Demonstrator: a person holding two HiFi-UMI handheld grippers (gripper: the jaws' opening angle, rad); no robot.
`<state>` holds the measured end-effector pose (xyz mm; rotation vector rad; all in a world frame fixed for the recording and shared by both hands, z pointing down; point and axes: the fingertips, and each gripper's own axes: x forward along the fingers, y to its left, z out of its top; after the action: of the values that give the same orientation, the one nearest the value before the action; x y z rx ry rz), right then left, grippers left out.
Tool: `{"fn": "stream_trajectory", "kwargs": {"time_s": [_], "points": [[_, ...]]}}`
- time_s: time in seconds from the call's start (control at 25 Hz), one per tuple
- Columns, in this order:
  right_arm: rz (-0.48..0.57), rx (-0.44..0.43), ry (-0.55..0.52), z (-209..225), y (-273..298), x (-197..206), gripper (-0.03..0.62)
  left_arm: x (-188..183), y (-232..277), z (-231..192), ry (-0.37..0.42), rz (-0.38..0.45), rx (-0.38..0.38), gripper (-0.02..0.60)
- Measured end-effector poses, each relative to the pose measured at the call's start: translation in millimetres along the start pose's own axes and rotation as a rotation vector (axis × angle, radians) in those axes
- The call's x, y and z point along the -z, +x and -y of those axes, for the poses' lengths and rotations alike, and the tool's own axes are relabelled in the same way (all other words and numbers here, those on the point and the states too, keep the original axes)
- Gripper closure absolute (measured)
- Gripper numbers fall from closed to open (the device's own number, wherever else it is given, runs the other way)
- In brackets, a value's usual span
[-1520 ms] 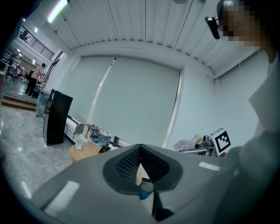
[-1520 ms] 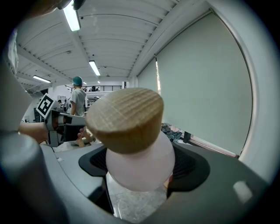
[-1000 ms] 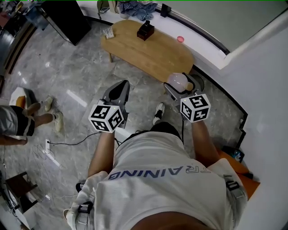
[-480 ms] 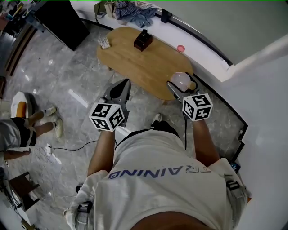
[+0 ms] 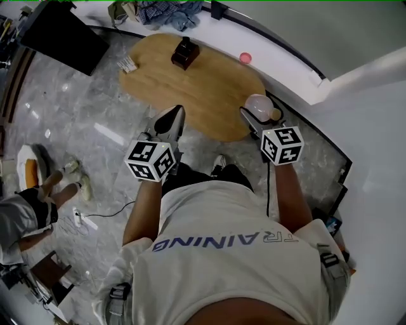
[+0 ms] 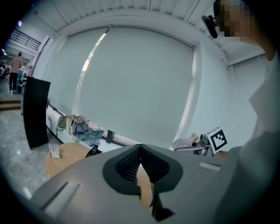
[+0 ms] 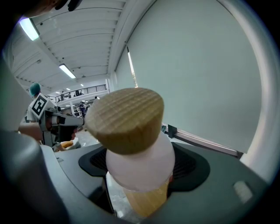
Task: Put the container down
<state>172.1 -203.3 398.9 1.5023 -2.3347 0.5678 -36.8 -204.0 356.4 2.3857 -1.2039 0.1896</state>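
The container [image 5: 258, 106] is a frosted, pale pink jar with a round wooden lid [image 7: 124, 119]. My right gripper [image 5: 255, 118] is shut on its body [image 7: 141, 168] and holds it tilted in the air, over the near right end of the oval wooden table [image 5: 209, 95]. My left gripper [image 5: 175, 114] hovers over the table's near edge. Its jaws [image 6: 140, 152] are shut together with nothing between them. In the left gripper view the container [image 6: 186, 142] and the right gripper's marker cube show at the right.
A black box [image 5: 184, 53] and a small card [image 5: 129, 63] lie on the table's far part. A pink disc [image 5: 245, 58] and crumpled clothes [image 5: 162, 11] sit on the white ledge behind. A black panel [image 5: 60, 32] stands far left. Another person's legs [image 5: 38, 197] are at left.
The table has drawn nearer in the head view. Both grippers have moved from above the floor to above the table's near edge. The right gripper's hold on the container is unchanged.
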Motion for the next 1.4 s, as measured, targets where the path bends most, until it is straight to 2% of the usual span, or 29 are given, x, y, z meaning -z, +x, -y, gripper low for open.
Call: {"fn": "stream_trajectory", "kwargs": {"time_s": [0.2,0.36,0.52,0.64,0.76,0.96,1.2,1.4], "points": [[-0.048,0.091,0.043,20.6,16.5,13.4,0.18,-1.9,46.7,-14.4,-0.002,-0.052,0.089,0.581],[-0.08,0.186,0.085,27.2,37.9,17.2,0.18,-3.3,81.5,-42.0,0.002,-0.103,0.179,0.581],[-0.026,0.285,0.198,30.7,59.1,2.4,0.18,-6.0,114.8,-76.3,0.036,-0.165,0.266,0.581],[0.001,0.343,0.219,37.1,72.5,-7.7,0.18,-15.2,135.0,-96.9,0.063,-0.175,0.298,0.581],[-0.019,0.372,0.224,40.0,84.5,1.3,0.18,-17.5,144.0,-110.3,0.073,-0.182,0.3,0.581],[-0.088,0.36,0.215,41.0,102.8,40.2,0.18,4.9,150.9,-118.4,0.06,-0.215,0.276,0.581],[-0.195,0.325,0.227,42.3,134.9,118.3,0.18,51.7,156.4,-128.8,0.056,-0.269,0.235,0.581],[-0.27,0.336,0.231,48.6,179.5,189.0,0.18,86.7,169.4,-159.2,0.074,-0.314,0.19,0.581]]}}
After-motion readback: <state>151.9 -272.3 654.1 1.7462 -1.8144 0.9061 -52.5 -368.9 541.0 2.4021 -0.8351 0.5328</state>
